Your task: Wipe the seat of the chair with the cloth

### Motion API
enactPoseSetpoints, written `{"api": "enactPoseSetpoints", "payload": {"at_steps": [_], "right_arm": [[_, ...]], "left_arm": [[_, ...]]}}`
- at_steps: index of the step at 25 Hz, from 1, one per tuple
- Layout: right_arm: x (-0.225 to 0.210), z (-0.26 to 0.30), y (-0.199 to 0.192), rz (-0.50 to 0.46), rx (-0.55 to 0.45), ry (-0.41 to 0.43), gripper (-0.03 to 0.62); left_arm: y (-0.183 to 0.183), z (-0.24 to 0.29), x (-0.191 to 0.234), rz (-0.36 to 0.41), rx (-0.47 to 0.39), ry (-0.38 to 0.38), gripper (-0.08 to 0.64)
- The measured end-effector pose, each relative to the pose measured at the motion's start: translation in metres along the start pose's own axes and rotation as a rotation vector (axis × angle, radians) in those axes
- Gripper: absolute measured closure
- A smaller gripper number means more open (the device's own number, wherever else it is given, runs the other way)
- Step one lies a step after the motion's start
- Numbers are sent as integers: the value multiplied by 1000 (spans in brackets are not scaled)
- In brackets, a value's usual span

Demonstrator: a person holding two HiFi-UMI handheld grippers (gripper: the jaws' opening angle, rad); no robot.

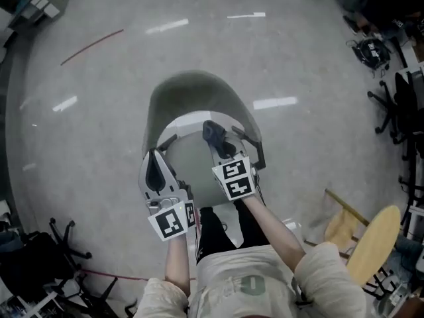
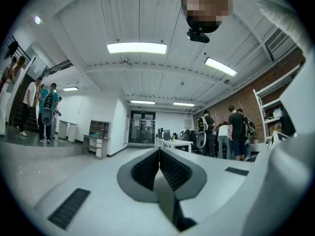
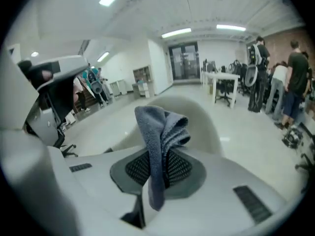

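From above, the chair shows a grey-green backrest (image 1: 197, 93) and a pale seat (image 1: 196, 159). My right gripper (image 1: 220, 144) hovers over the seat's right part, shut on a grey-blue cloth (image 1: 212, 132). In the right gripper view the cloth (image 3: 160, 130) stands bunched up out of the shut right gripper (image 3: 158, 168), with the chair's backrest (image 3: 201, 118) just behind it. My left gripper (image 1: 156, 169) is over the seat's left edge. In its own view the left gripper (image 2: 158, 157) is shut with nothing in it and points at the room and ceiling.
Black office chairs (image 1: 396, 108) stand at the right edge, and a wooden round-seated chair (image 1: 375, 242) is at lower right. A black chair base (image 1: 61, 245) lies at lower left. People (image 2: 235, 130) and a white desk (image 2: 173, 143) are far across the room.
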State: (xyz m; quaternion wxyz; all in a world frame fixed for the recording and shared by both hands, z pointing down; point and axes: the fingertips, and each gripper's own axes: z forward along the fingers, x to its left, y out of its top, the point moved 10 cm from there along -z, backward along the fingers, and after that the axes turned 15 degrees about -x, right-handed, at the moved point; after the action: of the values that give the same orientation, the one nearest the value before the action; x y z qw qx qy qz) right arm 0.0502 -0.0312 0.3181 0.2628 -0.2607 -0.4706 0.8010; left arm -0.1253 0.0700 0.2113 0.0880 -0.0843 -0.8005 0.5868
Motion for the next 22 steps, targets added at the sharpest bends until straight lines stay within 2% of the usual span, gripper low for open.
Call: {"api": "enactPoseSetpoints", "payload": {"at_steps": [4,6,8,16,22], "right_arm": [[27,-36,119,-94,-273,57,543],[47,-55,162,-156,-389,93,543],[63,-72,188,-206,-470,127,543],[110,-104,235,-280,-607,191,543],[131,-109,245,-299,-636,206,543]], "left_arm": [[78,20,1,-7,-95,-2,545],[111,24,4,-7,-144,-28,545],[137,22,6,11,-191,-44,545],[177,7,32,48,-267,-42,545],[183,2,46,40,-289,-29,545]]}}
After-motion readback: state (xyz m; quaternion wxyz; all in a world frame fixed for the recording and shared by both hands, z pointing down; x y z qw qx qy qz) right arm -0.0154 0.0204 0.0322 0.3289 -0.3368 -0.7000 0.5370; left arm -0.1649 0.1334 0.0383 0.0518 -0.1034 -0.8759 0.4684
